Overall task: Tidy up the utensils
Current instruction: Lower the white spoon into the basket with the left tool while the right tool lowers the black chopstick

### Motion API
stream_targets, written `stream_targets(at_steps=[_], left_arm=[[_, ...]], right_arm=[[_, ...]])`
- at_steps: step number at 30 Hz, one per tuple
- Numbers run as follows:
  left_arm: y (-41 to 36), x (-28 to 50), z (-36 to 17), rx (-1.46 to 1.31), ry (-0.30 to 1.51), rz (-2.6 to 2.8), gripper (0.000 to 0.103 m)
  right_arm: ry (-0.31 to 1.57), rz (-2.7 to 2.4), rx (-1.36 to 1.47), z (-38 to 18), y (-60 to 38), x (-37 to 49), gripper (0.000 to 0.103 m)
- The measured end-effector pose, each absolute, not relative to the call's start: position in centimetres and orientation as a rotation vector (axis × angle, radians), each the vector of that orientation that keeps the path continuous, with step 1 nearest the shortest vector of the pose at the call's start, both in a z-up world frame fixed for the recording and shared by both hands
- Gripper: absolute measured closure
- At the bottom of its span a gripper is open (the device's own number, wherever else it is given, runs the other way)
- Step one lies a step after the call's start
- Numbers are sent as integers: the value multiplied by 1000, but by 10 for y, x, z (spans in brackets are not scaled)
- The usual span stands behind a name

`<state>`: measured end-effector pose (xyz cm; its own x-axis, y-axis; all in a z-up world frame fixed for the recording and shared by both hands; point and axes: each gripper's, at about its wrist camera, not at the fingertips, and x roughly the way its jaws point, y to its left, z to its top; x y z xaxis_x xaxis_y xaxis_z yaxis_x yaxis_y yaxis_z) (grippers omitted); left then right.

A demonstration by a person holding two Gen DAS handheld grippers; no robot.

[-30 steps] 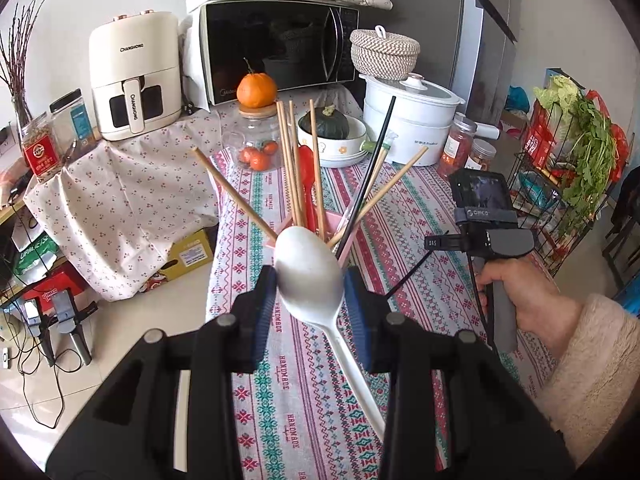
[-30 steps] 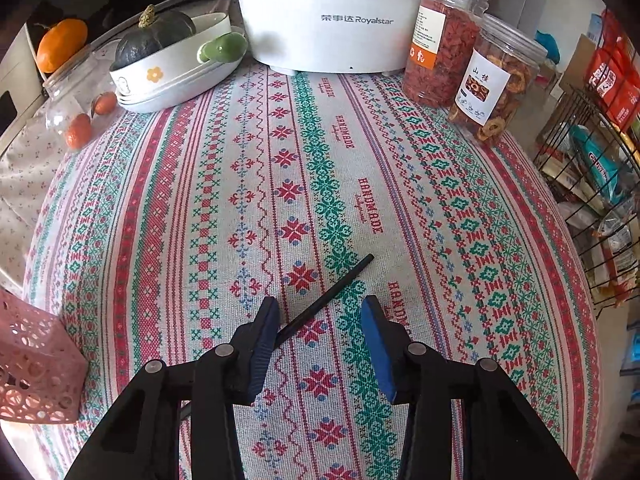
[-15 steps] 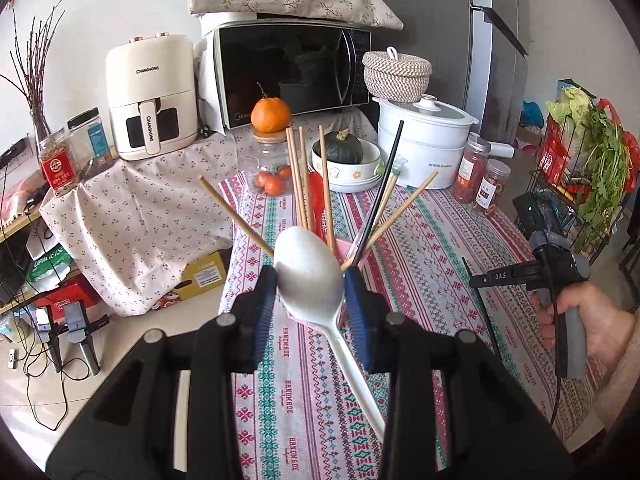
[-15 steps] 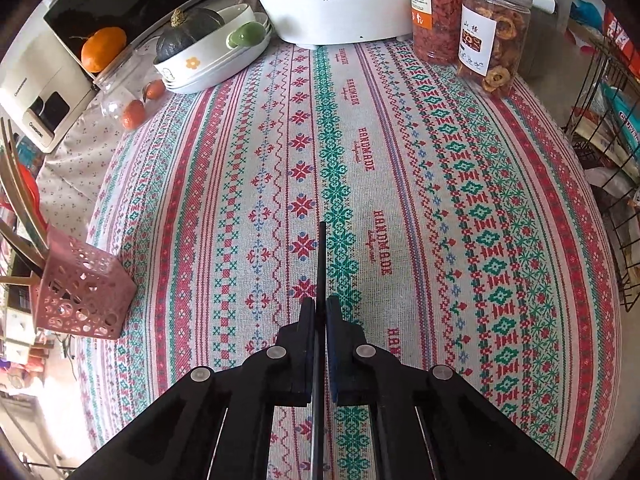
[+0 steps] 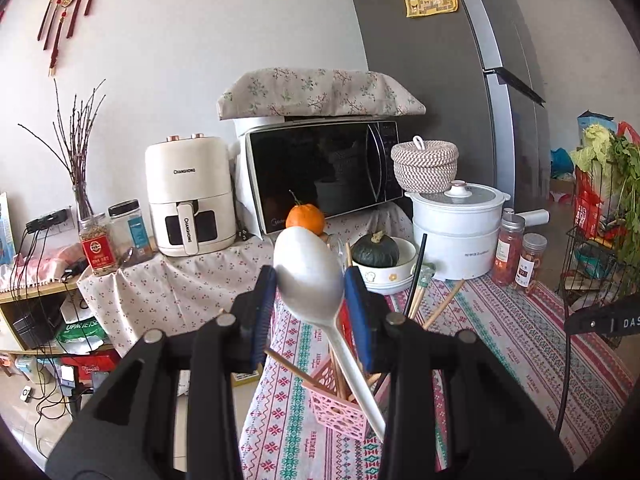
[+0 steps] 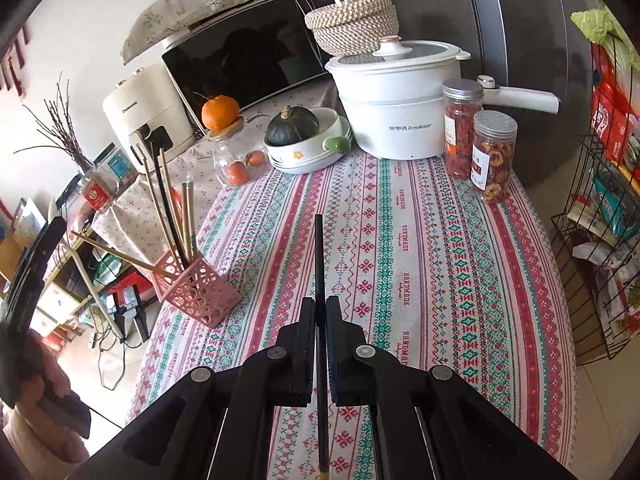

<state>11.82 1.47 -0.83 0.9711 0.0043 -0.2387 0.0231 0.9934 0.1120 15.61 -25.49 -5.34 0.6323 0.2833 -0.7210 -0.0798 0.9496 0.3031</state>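
My left gripper (image 5: 310,280) is shut on the bowl of a white spoon (image 5: 310,276), held high; its handle slants down toward the pink perforated utensil holder (image 5: 340,412) below, which holds several chopsticks. My right gripper (image 6: 319,308) is shut on a black chopstick (image 6: 319,256), lifted above the striped tablecloth (image 6: 420,248) and pointing forward. In the right wrist view the pink holder (image 6: 198,292) stands at the left on the table, with wooden and black chopsticks (image 6: 172,208) sticking out. The left gripper (image 6: 28,280) shows at the far left edge with the spoon handle (image 6: 94,292).
At the table's far end stand a white cooker (image 6: 396,104), two spice jars (image 6: 476,148), a bowl with a squash (image 6: 304,136) and a glass jar topped with an orange (image 6: 234,148). A wire rack (image 6: 600,240) stands to the right. A microwave (image 5: 320,172) and air fryer (image 5: 188,196) sit behind.
The right gripper closed on the black chopstick and lifted it off the cloth. The left gripper rose and tilted upward with the spoon, so the holder now lies below it.
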Motion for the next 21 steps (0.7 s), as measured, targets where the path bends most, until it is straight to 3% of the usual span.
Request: stream_targets(at_steps=[11,21], left_arm=[[-2,142,-29,176,150,100,66],[-7,160,-51,227,220,74,65]], right_arm=[[688,269,161,3,-234,119,98],[646,289,119,32,-214,119,99]])
